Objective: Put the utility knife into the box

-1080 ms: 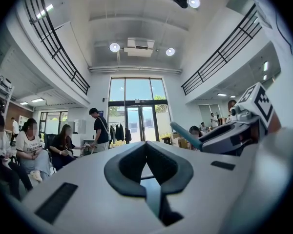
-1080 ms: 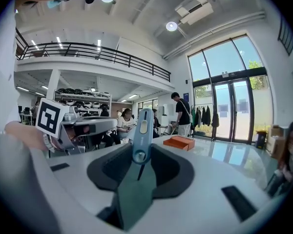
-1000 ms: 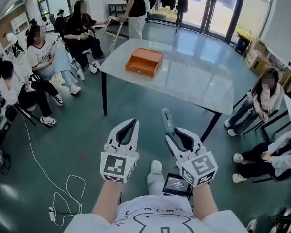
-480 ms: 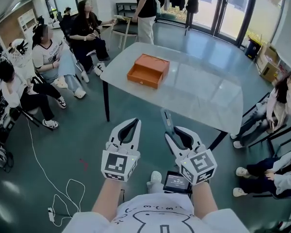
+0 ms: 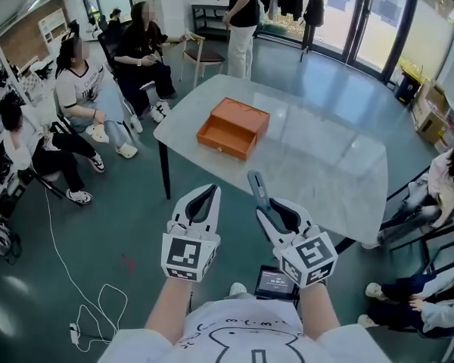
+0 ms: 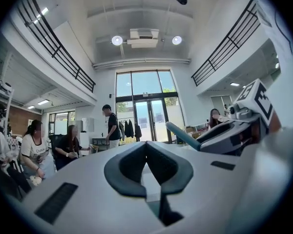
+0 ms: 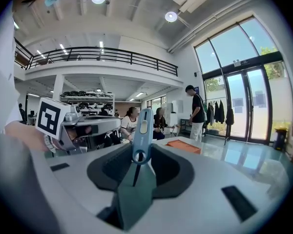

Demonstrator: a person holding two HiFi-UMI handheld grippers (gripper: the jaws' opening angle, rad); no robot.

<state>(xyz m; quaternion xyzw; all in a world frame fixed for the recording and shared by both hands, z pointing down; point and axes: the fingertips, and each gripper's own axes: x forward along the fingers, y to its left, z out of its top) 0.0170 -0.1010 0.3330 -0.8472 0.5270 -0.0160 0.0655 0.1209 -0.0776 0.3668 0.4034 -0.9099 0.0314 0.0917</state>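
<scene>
An orange box [image 5: 233,128] lies open on the near left part of the pale table [image 5: 325,165], well ahead of both grippers. My right gripper [image 5: 265,212] is shut on a blue-grey utility knife [image 5: 257,189] whose free end points forward towards the table edge. In the right gripper view the utility knife [image 7: 142,130] stands up between the jaws of the right gripper [image 7: 140,155], with the box [image 7: 183,146] beyond it. My left gripper [image 5: 208,192] is held beside it at the same height, shut and empty; in its own view the left gripper [image 6: 146,145] has its tips touching.
Several people sit on chairs [image 5: 76,97] left of the table, and one stands beyond its far end [image 5: 242,21]. More seated people [image 5: 446,195] are at the right. A white cable [image 5: 83,308] lies on the floor at the lower left. A dark table leg [image 5: 163,169] stands at the near left corner.
The table and the box have come nearer and lower in the head view as the person walks forward. Both grippers keep their pose, with the knife still gripped.
</scene>
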